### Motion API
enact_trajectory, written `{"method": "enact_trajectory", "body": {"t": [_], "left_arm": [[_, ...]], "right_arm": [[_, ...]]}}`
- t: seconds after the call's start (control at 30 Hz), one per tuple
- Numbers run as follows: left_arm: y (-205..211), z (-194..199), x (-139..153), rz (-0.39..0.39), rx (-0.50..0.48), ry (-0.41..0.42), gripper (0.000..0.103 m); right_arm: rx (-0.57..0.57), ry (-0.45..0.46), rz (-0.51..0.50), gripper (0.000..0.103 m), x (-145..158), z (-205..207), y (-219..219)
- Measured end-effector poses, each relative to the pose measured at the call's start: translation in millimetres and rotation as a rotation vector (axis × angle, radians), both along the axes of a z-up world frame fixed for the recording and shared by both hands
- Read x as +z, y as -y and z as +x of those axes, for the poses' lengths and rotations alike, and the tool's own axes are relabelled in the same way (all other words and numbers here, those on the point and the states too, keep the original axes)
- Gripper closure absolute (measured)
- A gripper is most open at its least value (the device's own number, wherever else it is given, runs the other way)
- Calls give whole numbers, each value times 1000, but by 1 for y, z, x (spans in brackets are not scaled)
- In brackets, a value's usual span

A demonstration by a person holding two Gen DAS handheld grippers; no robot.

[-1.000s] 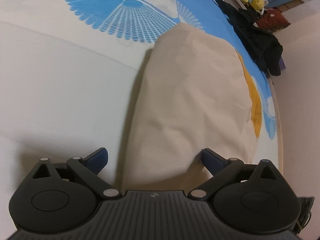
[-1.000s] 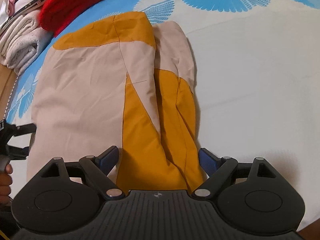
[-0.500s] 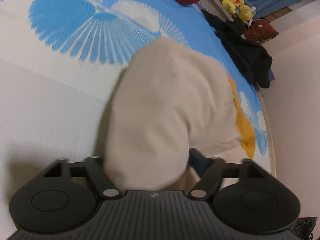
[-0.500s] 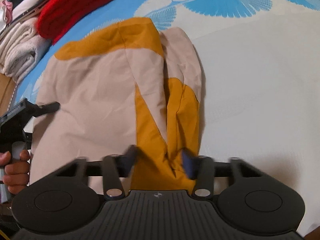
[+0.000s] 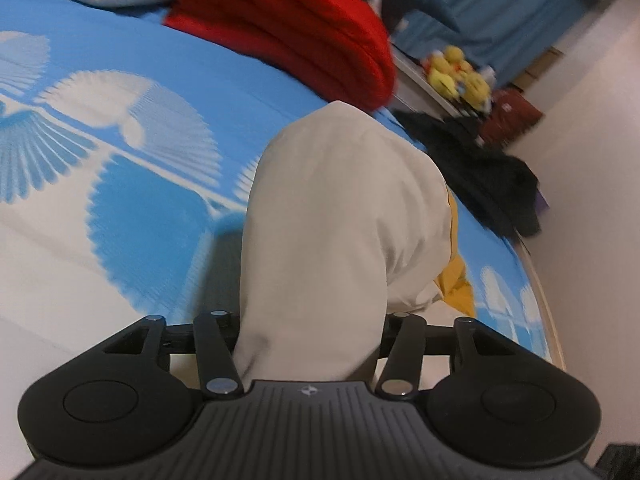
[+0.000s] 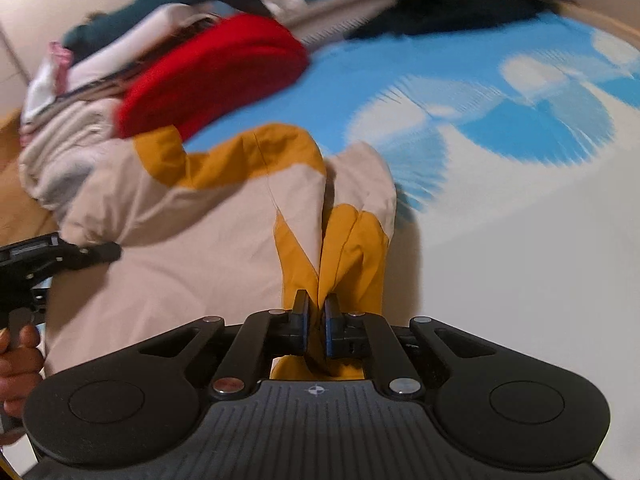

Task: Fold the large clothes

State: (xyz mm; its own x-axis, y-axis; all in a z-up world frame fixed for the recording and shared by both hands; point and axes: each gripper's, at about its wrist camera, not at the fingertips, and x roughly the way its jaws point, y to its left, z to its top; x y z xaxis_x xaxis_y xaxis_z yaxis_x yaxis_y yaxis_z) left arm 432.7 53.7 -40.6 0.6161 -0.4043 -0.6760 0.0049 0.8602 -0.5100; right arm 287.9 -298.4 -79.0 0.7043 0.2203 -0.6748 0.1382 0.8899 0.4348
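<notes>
The beige and mustard garment [image 6: 208,240] lies on the bed, its near edge lifted at two spots and the rest draped back toward the far side. In the right wrist view its mustard panels bunch into a narrow ridge [image 6: 340,248] that runs straight into the right gripper [image 6: 316,330], whose blue-padded fingers [image 6: 301,326] are pressed together on that fold with only the cloth between them. In the left wrist view a thick beige roll of the same garment [image 5: 332,232] rises from the left gripper [image 5: 310,344]; the cloth fills the space between the two finger arms and covers the tips, so the arms stand close against the fabric and grip it. A sliver of mustard [image 5: 454,280] hangs off the roll's right side.

From the right wrist view, the left gripper appears at the left edge [image 6: 60,256], tilted toward the garment's beige side, with the person's hand [image 6: 18,364] wrapped around its handle below.

The bedsheet [image 5: 120,184] is blue with white fan shapes. A red folded knit [image 5: 296,36] sits just beyond the garment's far end, beside a pile of pale folded clothes [image 6: 68,136]. Dark clothing [image 5: 484,176] lies at the far right edge, with yellow plush toys [image 5: 456,72] behind it.
</notes>
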Motion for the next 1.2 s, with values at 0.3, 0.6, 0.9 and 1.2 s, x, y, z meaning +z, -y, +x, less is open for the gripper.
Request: {"method": "enact_trajectory", "body": {"t": [0.3,0.6,0.9,1.2], "left_arm": [[-63,23,-13,10,162,-107,29],[-86,-24,-33,-15,-47,-297,21],[-86,-61,-97,-348,25,-332,15],[-59,-44,-93,-340,-16,-322,20]], "right_arm": [[41,7,-39,95,-12,30,-31],[73,-111,-27,66,-23,29,-31],[108,-276,104,52,-43,14,-10],[47,-212,107,51,-27,-9,3]]}}
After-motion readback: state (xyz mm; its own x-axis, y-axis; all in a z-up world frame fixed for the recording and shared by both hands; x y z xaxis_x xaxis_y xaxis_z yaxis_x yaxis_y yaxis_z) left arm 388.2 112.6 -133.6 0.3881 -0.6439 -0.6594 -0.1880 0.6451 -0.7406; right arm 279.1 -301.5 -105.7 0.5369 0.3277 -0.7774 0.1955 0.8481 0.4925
